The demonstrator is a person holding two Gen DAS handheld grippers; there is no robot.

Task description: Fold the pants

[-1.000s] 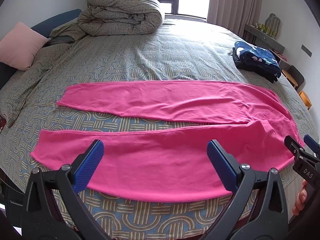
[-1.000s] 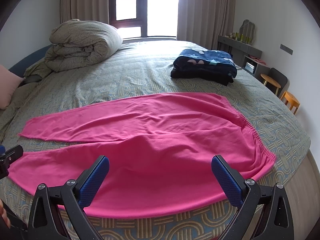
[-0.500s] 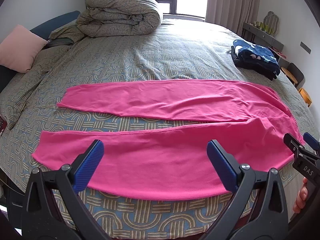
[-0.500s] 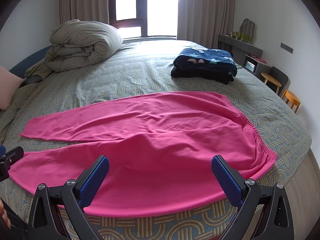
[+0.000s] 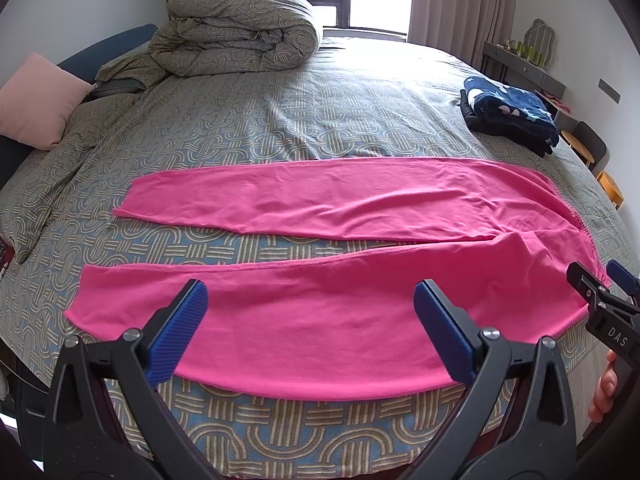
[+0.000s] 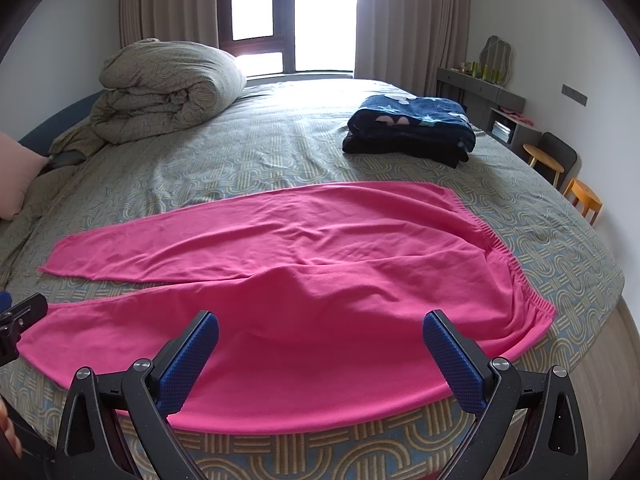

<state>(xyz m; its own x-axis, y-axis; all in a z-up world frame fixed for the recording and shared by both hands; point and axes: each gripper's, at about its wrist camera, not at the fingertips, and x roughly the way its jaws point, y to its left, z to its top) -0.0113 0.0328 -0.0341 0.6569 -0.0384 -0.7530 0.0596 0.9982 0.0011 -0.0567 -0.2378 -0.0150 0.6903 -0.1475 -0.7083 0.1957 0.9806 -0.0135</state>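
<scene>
At bed (image 5: 280, 120) near edge: pink pants (image 5: 340, 320) flat; left gripper (image 5: 308, 320), right gripper (image 6: 320, 348) jaws wide.

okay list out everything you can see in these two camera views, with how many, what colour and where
pants: one, pink, spread flat across the near part of the bed, legs apart, waistband to the right
bed: one, grey-green patterned cover, fills both views
duvet: one, same pattern, rolled up at the far left
pillow: one, pale pink, left edge
folded clothes: one pile, navy with light prints on black, far right of the bed
dresser: one, dark grey, right wall
stools: two, wood-topped, right of the bed
curtains: beige, both sides of the window
left gripper: black with blue pads, open, over the near leg
right gripper: same, open, over the pants near the waist
</scene>
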